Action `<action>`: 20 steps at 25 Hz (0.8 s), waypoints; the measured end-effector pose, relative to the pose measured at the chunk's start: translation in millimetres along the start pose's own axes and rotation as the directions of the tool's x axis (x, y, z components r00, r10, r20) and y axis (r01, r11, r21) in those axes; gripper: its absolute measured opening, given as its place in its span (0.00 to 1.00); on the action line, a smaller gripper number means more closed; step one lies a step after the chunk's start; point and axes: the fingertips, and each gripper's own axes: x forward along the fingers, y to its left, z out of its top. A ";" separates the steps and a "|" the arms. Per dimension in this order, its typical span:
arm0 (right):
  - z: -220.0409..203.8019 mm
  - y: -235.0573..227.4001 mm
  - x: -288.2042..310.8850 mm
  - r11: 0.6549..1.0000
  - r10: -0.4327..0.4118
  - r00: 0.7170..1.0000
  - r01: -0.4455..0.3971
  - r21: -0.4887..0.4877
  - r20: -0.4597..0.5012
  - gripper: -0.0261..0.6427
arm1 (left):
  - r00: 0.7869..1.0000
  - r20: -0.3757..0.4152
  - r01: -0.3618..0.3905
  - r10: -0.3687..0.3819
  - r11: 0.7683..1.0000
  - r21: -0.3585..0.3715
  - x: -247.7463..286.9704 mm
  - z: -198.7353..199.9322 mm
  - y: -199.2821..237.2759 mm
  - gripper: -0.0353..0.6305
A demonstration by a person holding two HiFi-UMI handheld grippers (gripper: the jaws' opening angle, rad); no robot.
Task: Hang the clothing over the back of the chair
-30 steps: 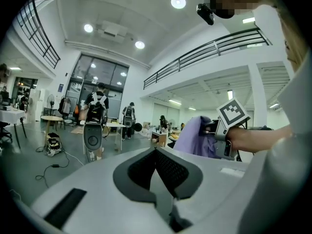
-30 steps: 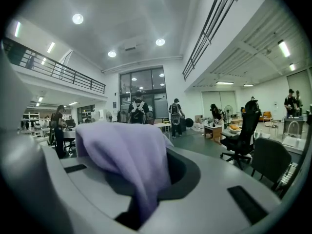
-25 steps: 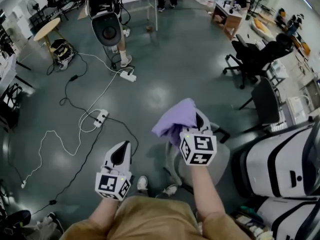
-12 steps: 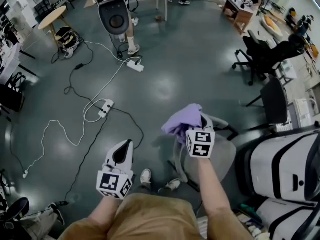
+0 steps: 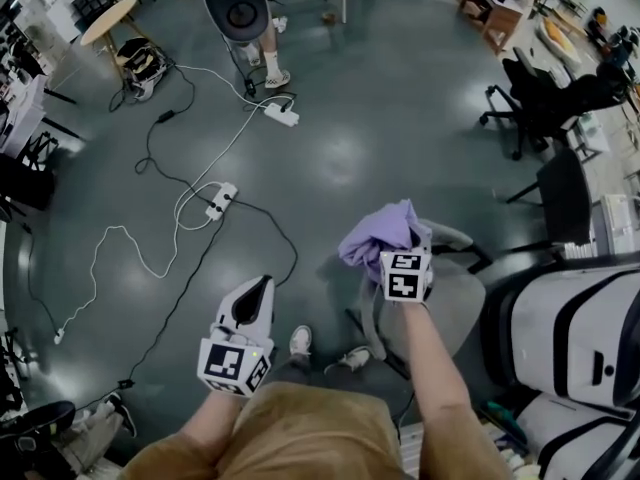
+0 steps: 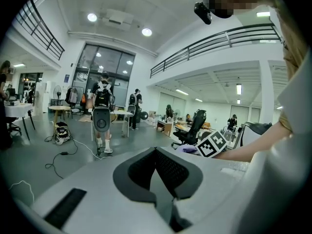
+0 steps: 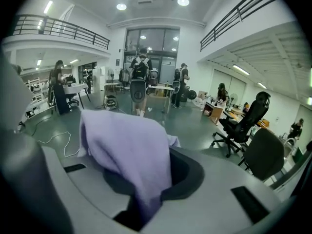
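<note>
Change: right tool [image 5: 406,240] lowered, jaws opening, purple clothing [image 5: 376,236] still between them | clothing now above chair [image 5: 458,303] back | left tool [image 5: 256,294] clenched, empty | drape judged imminent.

The right tongs [image 7: 148,191] are opening, a lilac garment [image 7: 127,147] draped over them and down between the jaws, apparently pinched there, though cloth hides the pads.
</note>
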 end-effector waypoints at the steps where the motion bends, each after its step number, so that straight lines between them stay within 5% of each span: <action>1: -6.0 0.2 3.9 1.000 0.003 1.000 -0.003 0.006 -0.015 0.15 | 1.000 -0.005 -0.003 0.003 1.000 -0.002 0.4 -2.1 1.8 0.06; 10: -26.6 12.6 27.6 0.998 0.061 0.994 -0.061 0.009 -0.090 0.18 | 0.999 -0.036 0.005 -0.005 1.000 -0.011 11.0 -12.7 3.5 0.06; 20: -26.5 14.8 19.9 0.987 0.141 0.988 -0.136 0.083 -0.058 0.27 | 0.998 -0.042 0.038 -0.039 0.999 -0.010 22.2 -13.3 -1.5 0.06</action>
